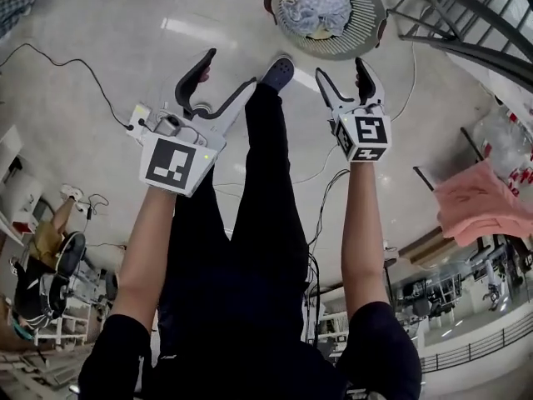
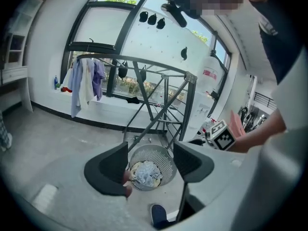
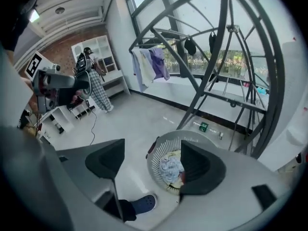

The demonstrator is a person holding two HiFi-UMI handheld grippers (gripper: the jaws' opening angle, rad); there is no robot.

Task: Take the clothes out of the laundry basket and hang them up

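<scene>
On the floor ahead of our feet, the laundry basket (image 1: 368, 33) is standing upright with a heap of crumpled clothes (image 1: 315, 8) lying inside it, just beside the foot of the drying rack (image 1: 466, 23). We are holding the left gripper (image 1: 229, 67) and the right gripper (image 1: 341, 67) out in front of the body, side by side and well apart from the basket, both pointing down toward it. Neither is touching the basket or the clothes.

We are holding the jaws of both grippers spread wide with nothing between the pads. Each gripper view is showing the basket framed in the gap, far beyond the jaws. We are judging this posture to be an approach. The spread jaws are leaving room to take a fold of fabric, and the paired aim is letting either gripper reach the heap. The basket is sitting close to the rack, presumably so that a lifted garment is needing only a short carry.

Other garments (image 2: 84, 83) are already hanging by the window, and a pink cloth (image 1: 479, 202) is showing at the right edge of the head view. No garment is leaving the basket yet.
</scene>
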